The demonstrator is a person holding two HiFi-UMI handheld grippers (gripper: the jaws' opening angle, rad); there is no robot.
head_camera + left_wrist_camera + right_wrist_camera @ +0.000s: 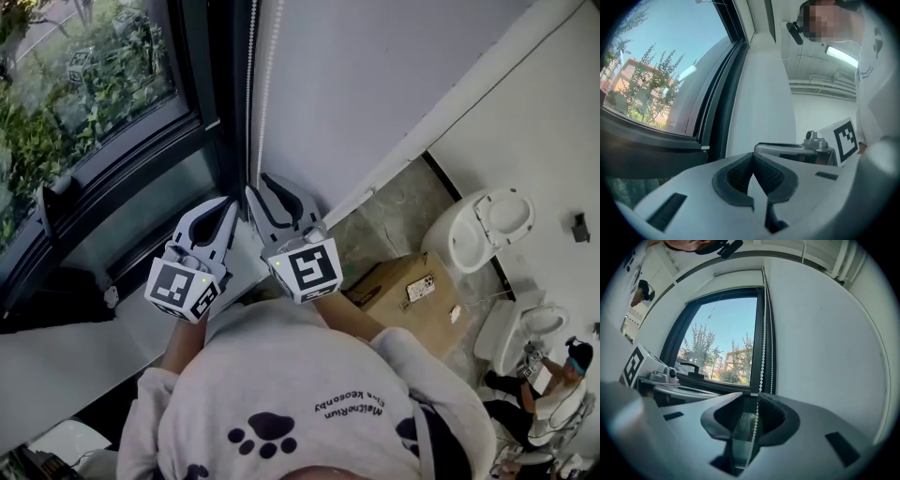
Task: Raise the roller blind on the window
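Observation:
A white bead chain (251,94) hangs in two strands beside the dark window frame (202,131), against the white wall. My left gripper (232,202) is at the chain's lower part with its jaws together. In the left gripper view the pads (740,174) meet at their tips and a thin pale line of chain runs in the slit below them. My right gripper (266,186) sits just right of it and is open. One chain strand (762,357) drops freely between its pads (776,416). No blind fabric covers the glass (726,338) here.
A window handle (689,366) sticks out low on the frame. The sill (66,361) runs below the glass. On the floor to the right are a cardboard box (412,291), white toilets (487,225) and a seated person (553,384).

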